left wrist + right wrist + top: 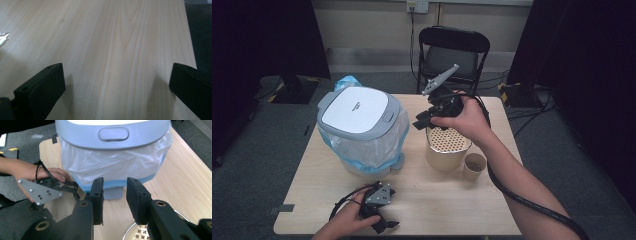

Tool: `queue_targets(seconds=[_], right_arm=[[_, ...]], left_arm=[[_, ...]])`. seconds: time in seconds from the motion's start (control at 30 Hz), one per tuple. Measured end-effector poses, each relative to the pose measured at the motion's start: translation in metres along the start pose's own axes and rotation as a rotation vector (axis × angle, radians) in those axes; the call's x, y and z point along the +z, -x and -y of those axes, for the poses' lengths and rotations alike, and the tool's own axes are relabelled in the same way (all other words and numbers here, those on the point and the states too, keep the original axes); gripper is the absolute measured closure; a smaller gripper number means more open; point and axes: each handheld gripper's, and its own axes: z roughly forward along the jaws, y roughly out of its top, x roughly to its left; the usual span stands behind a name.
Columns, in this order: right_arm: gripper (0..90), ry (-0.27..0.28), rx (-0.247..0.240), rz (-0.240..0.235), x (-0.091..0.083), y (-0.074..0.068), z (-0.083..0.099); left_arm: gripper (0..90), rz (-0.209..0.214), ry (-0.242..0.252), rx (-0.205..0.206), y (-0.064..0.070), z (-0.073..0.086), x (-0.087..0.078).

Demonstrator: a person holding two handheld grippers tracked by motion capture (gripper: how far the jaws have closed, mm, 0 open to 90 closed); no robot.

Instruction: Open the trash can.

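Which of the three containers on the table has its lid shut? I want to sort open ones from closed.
The grey and white plastic bin with the blue liner bag: its lid is down. The perforated cream canister and the small paper cup stand open-topped.

— What do I have on the table [422, 210]?
— I see the bin [360, 129] at the left edge, the perforated container [447, 146] right of centre, a cup [474, 166] just right of it.
— Behind?
— A chair [453, 54] beyond the far edge.
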Motion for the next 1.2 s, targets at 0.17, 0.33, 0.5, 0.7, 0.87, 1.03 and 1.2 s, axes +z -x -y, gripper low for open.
queue_targets(seconds=[0.17, 0.33, 0.5, 0.7, 0.87, 1.03, 1.2], right_arm=[[70.4, 0.012, 0.018, 0.003, -0.002, 0.005, -0.008], [73.1, 0.014, 0.000, 0.008, 0.000, 0.006, -0.016], [75.8, 0.020, 0.000, 0.009, 0.003, 0.004, -0.027], [78.8, 0.027, -0.004, 0.005, 0.013, -0.001, -0.040], [82.6, 0.040, -0.010, 0.005, 0.025, -0.003, -0.048], [85.3, 0.042, -0.019, 0.011, 0.039, -0.001, -0.058], [86.3, 0.021, -0.026, 0.014, 0.050, -0.002, -0.063]], left_arm=[[0.0, 0.000, -0.003, 0.005, 0.000, 0.000, 0.000], [0.0, -0.004, -0.007, 0.013, -0.001, 0.000, -0.001], [0.0, -0.004, -0.005, 0.012, -0.001, 0.000, 0.000], [0.0, -0.007, -0.009, 0.005, 0.000, 0.000, -0.001], [0.0, -0.006, -0.005, 0.005, 0.000, 0.000, 0.000], [0.0, -0.007, -0.009, 0.004, 0.000, 0.000, -0.001], [0.0, -0.005, -0.003, 0.005, 0.000, 0.000, 0.000]])
